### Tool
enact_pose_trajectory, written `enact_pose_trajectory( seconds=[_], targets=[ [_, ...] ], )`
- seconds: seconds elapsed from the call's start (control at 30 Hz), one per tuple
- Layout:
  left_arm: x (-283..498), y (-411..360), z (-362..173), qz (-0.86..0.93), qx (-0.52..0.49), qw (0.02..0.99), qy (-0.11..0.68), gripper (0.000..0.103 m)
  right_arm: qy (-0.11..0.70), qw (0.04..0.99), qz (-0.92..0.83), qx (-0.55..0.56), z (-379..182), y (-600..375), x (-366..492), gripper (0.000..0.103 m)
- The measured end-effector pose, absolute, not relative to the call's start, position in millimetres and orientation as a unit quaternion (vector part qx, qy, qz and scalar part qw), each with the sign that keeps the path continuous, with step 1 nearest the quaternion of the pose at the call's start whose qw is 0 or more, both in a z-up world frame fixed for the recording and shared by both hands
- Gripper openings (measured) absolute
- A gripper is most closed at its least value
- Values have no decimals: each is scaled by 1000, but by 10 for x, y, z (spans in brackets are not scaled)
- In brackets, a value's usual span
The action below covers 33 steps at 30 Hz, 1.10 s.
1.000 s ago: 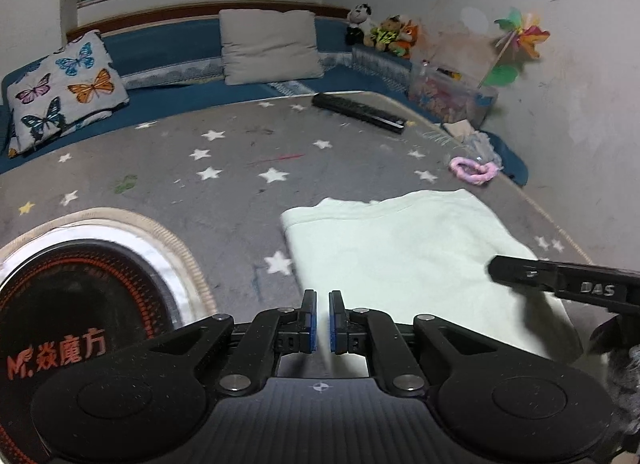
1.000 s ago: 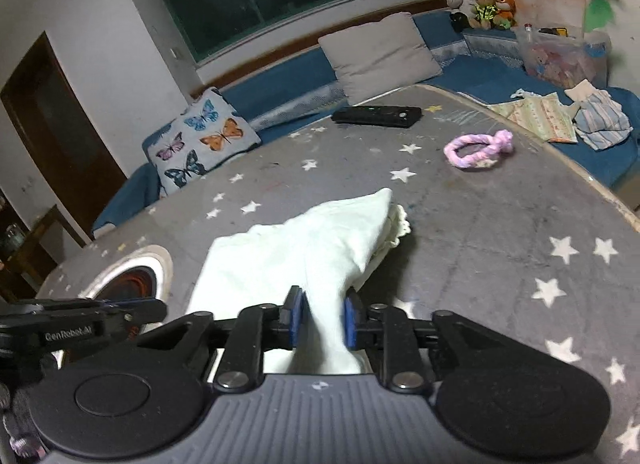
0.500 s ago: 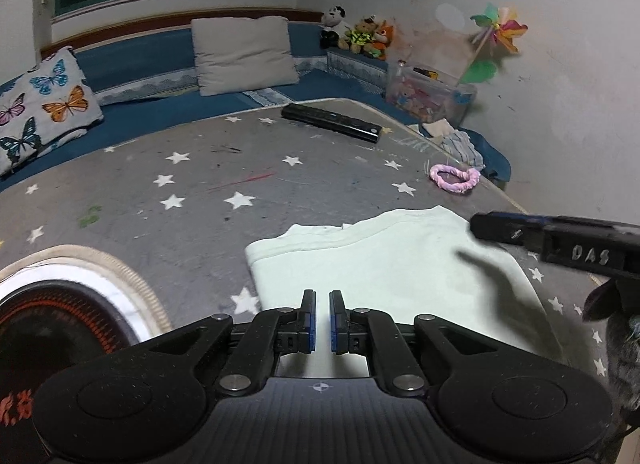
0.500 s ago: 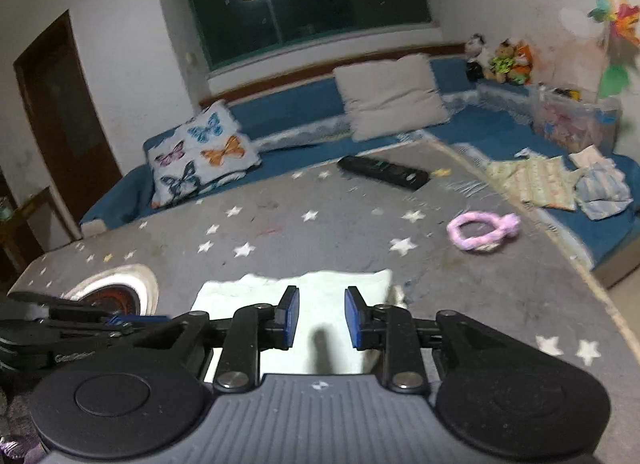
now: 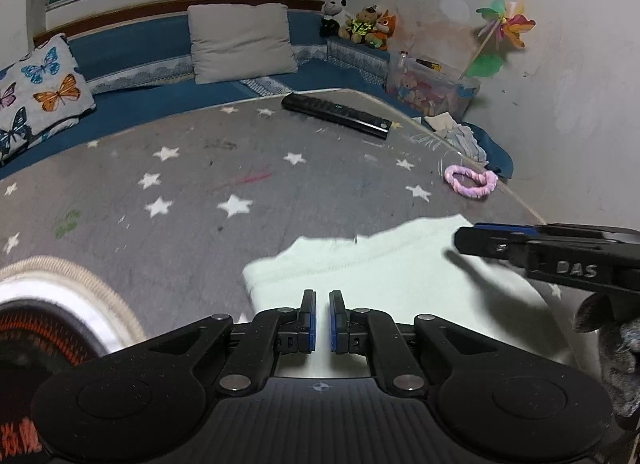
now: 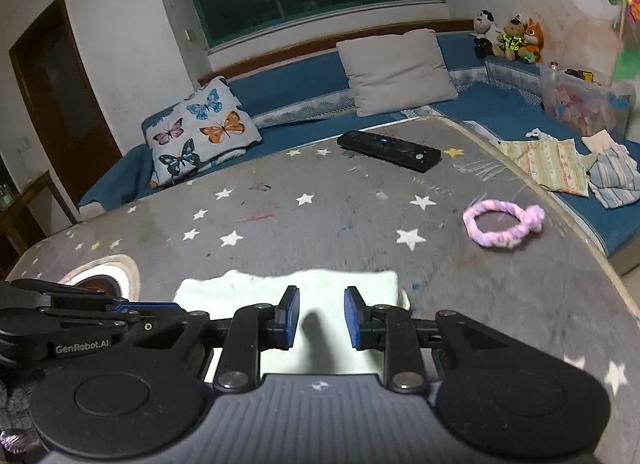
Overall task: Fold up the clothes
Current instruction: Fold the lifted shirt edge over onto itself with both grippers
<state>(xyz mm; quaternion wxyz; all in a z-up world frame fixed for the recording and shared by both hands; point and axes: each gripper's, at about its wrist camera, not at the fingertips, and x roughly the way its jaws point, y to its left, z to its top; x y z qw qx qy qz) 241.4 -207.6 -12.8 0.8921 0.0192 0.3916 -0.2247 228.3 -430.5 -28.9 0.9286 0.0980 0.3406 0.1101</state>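
The left hand-held gripper (image 5: 322,318) is nearly closed and empty, the right hand-held gripper (image 6: 321,318) wide, both over the folded cloth (image 5: 384,276). Only the right view shows a door (image 6: 60,104) at upper left.

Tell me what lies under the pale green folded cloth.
The pale green folded cloth lies flat on the grey star-printed table cover, which shows all around its edges. Whatever is directly beneath is covered; nothing pokes out, and both grippers hang above it without holding it.
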Motion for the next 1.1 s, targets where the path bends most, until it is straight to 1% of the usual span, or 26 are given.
enact_pose_trajectory(
  seconds=[0.2, 0.5, 0.6, 0.67, 0.7, 0.9, 1.1],
  targets=[
    [2630, -2165, -228, -225, 23, 888, 400, 7, 350, 926, 109, 90, -345, -4282, 2409, 23],
    [2630, -2127, -237, -227, 21, 888, 400, 7, 364, 922, 113, 68, -426, -4231, 2469, 24],
    [2550, -2118, -182, -228, 26, 889, 397, 11, 359, 923, 119, 71, -321, -4230, 2376, 25],
    [2458, -2124, -148, -234, 29, 888, 395, 19, 357, 924, 125, 66, -256, -4221, 2292, 25],
    [2406, -2127, -132, -237, 32, 888, 393, 20, 356, 924, 128, 63, -222, -4212, 2241, 25],
    [2000, -2139, -84, -271, 43, 878, 393, 21, 371, 914, 155, 47, -189, -4160, 1869, 25],
    [1630, -2111, -146, -291, 56, 868, 399, 21, 378, 912, 150, 50, -246, -4219, 1453, 25]
  ],
)
